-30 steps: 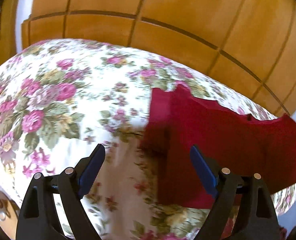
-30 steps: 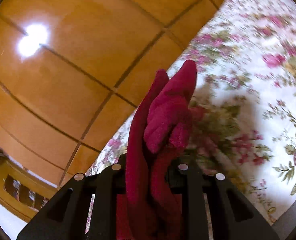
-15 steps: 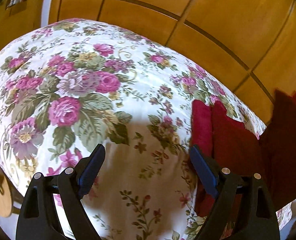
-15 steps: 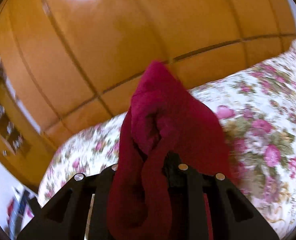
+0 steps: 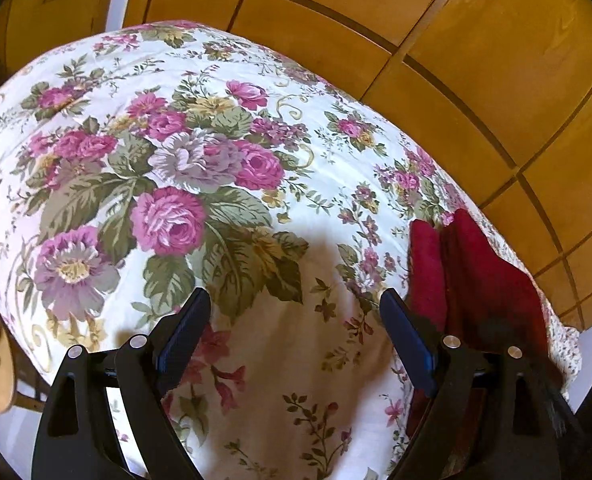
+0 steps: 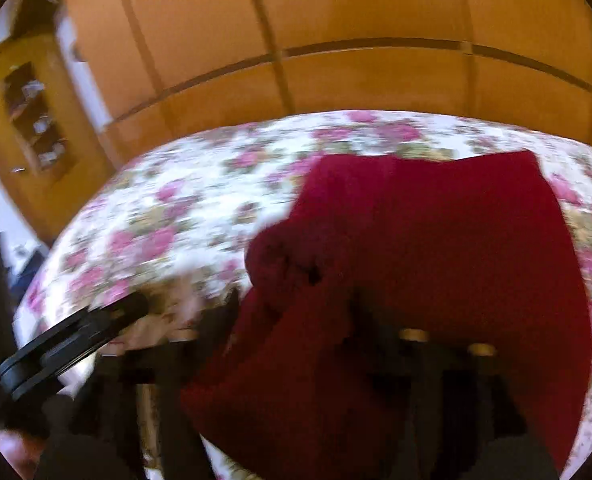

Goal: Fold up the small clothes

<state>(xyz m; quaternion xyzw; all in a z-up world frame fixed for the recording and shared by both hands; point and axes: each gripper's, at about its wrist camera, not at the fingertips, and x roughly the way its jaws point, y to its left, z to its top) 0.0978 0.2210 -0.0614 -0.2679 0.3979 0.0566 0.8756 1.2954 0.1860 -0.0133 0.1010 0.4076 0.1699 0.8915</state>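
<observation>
1. The right gripper (image 6: 296, 344) is blurred in its own view, but its jaws are opening, and the dark red knitted garment (image 6: 436, 240) lies bunched over and between them; whether the pads are touching the cloth I cannot tell.
2. The left gripper (image 5: 296, 328) has its jaws spread wide with nothing between them, only bare cloth of the white bedspread printed with pink roses and green leaves (image 5: 167, 168).
3. From the left jaws the garment (image 5: 476, 276) lies off to the right, just beside the outer face of the right-hand finger, near the bed's edge by the orange wooden wardrobe doors (image 5: 496, 80).
4. In the right wrist view the garment spreads away from the jaws across the bed, its long axis running roughly left to right.
5. The right gripper is the nearer; by my judgement, the left would have to swing rightward to reach an edge.
</observation>
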